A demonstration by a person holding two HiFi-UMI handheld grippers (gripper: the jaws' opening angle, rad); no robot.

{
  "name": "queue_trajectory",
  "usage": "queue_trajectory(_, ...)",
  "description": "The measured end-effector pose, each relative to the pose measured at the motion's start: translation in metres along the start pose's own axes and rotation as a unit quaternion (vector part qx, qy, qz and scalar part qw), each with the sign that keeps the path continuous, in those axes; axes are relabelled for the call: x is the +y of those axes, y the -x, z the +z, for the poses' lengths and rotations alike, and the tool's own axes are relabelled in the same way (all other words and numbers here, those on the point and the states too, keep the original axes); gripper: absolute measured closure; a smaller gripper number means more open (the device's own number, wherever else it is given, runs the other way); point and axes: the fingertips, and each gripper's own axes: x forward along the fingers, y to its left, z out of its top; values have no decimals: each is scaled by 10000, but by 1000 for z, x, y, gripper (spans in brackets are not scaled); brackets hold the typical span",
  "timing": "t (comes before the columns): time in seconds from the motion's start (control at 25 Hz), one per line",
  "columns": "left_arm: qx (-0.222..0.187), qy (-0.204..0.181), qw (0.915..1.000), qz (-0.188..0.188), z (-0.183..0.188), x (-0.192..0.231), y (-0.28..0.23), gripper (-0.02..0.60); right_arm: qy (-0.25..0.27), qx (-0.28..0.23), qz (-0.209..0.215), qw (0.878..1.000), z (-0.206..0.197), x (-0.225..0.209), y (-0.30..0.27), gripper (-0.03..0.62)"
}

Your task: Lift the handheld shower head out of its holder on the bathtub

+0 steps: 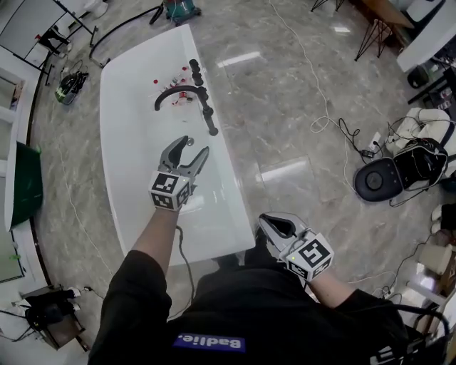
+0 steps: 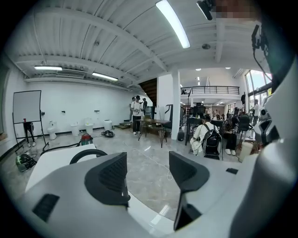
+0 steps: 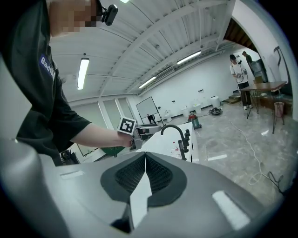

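A white bathtub (image 1: pixel 128 142) runs from the upper left to the bottom centre of the head view. On its right rim stand a curved black spout (image 1: pixel 174 95), black knobs (image 1: pixel 194 70) and the black handheld shower head (image 1: pixel 209 117), a slim stick in its holder. My left gripper (image 1: pixel 192 152) hovers over the tub, short of the shower head, open and empty. In the left gripper view its pads (image 2: pixel 114 179) stand apart, with the spout (image 2: pixel 86 153) ahead at left. My right gripper (image 1: pixel 274 227) is shut and empty by the tub's near corner; the right gripper view shows the shower head (image 3: pixel 187 139).
A white cable (image 1: pixel 320 107) trails over the marble floor right of the tub. A black round seat with bags (image 1: pixel 385 175) sits at the right. A vacuum cleaner (image 1: pixel 182 8) stands beyond the tub's far end. People and tables (image 2: pixel 205 135) are far off.
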Motion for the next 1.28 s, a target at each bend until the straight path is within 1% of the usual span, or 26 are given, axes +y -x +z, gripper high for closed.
queue_trajectory(0.36,343,-108,9993,137,-36,30,-68,272,-211,272,-266,9991,-23,-29,13,589)
queue_trajectory(0.64,463,9,9986,261,-68,54,-105,270,-217,329,-414,9984,-22,-45,14,589)
queue_trajectory(0.8,433,24,9984,373,-81,68,-131,270,-204,442,-468,9977,-27,-55,11,589)
queue_trajectory(1.04,545,62,9968,576,-109,95,-160,270,-425,737,-628,9944,-51,-64,10,589)
queue_trajectory(1.12,626,64,9961,614,-119,102,-168,270,-483,814,-661,9933,-59,-67,10,589)
queue_trajectory(1.28,911,-36,9942,571,-146,107,-189,268,-584,826,-694,9925,-66,-74,5,589)
